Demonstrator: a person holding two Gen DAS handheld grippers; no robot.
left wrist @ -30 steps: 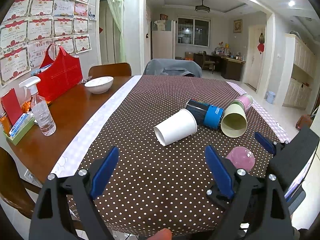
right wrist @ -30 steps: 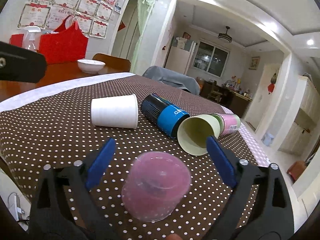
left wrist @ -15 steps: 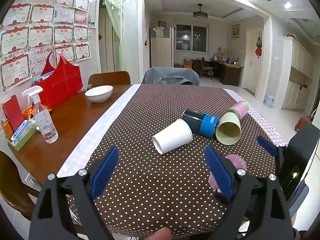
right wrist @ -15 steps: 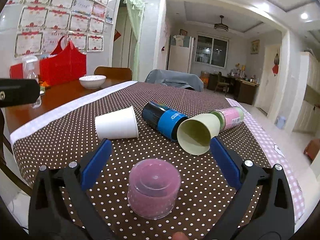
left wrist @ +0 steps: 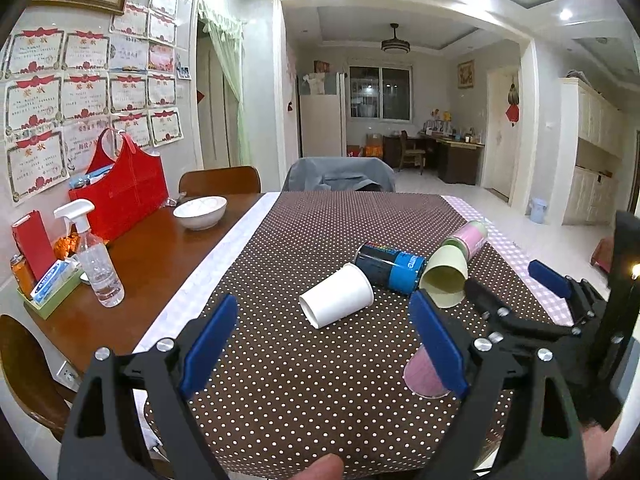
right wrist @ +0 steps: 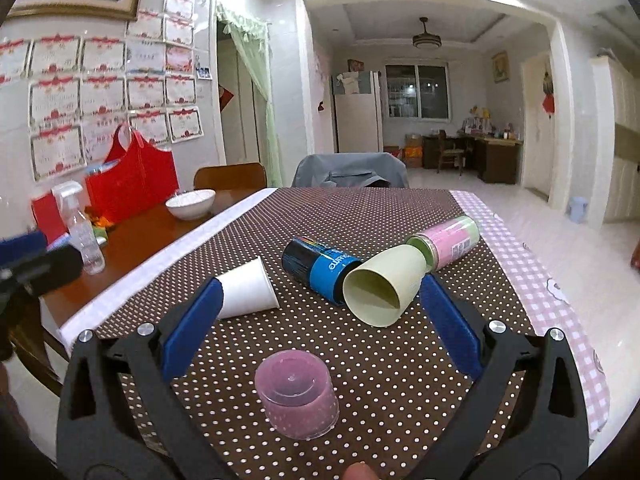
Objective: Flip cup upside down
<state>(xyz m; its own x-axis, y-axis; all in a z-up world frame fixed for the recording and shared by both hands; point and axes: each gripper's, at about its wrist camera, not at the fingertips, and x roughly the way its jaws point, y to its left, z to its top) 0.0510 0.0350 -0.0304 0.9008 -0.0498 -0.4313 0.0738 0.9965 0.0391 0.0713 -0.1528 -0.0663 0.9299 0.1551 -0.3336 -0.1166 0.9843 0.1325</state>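
A translucent pink plastic cup (right wrist: 297, 395) stands upside down on the brown dotted tablecloth (right wrist: 384, 216), near the front edge. My right gripper (right wrist: 320, 328) is open and empty, its fingers above and to either side of the cup, not touching it. In the left wrist view the pink cup (left wrist: 423, 372) is partly hidden behind my left gripper's right finger. My left gripper (left wrist: 326, 344) is open and empty, to the left of the cup.
A white paper cup (right wrist: 249, 295), a black and blue can (right wrist: 322, 273), a cream cup (right wrist: 382, 293) and a pink can (right wrist: 450, 242) lie on their sides mid-table. On the bare wood at left are a bowl (left wrist: 200, 211), a spray bottle (left wrist: 96, 258) and a red bag (left wrist: 120, 188).
Both grippers have pulled back and risen from the table. The pink cup now stands free, upside down, farther from the right gripper's fingers.
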